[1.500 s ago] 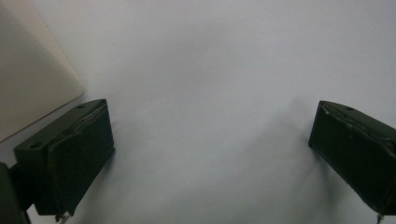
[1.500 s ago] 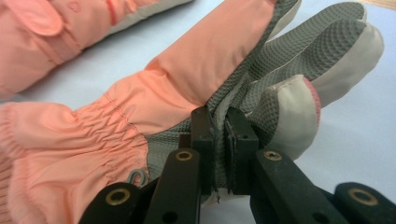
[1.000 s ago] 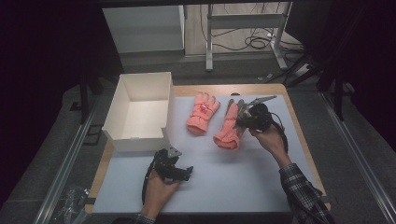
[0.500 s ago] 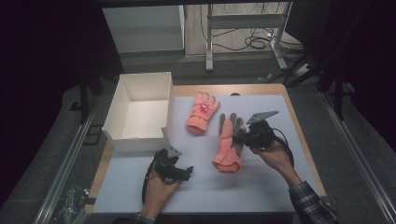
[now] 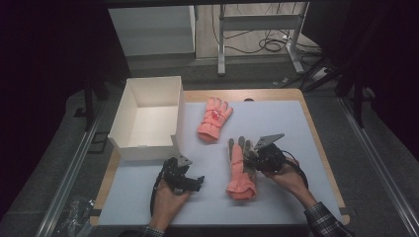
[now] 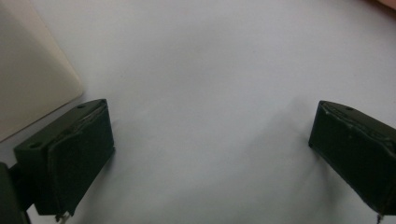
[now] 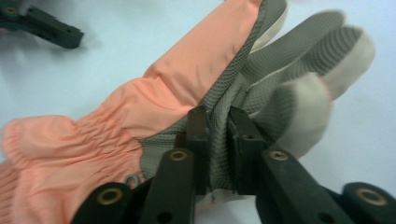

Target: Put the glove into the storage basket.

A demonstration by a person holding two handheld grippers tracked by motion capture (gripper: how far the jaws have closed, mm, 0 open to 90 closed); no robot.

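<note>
While the salmon glove [image 5: 240, 173] is pinched at its grey mesh palm, near the base of the fingers, by the right hand-held gripper [image 5: 251, 157], it lies on the pale worktop [image 5: 296, 128] at about five o'clock from the worktop's middle, cuff toward the person. In the right gripper view the jaws are seen nearly closed on a fold of that mesh [image 7: 218, 135], so the hold is on fabric alone, not on the whole glove. The step is judged to be the carrying of this glove toward the white box [image 5: 148, 118], which stands open at ten o'clock. For that to go well, the grip should be kept firm and the glove lifted clear before it is swung across, since the limp cuff would otherwise be dragged (and could catch on the box rim). The left hand-held gripper [image 5: 185, 178] is held low at seven o'clock, its jaws spread wide over bare worktop in the left gripper view, with nothing between them; it could be used to steady the box. A second glove [image 5: 215, 120] rests at twelve o'clock, just beside the box. How deep the fold sits between the jaws cannot be made out, and the glove's fingertips are blurred in the right gripper view.
</note>
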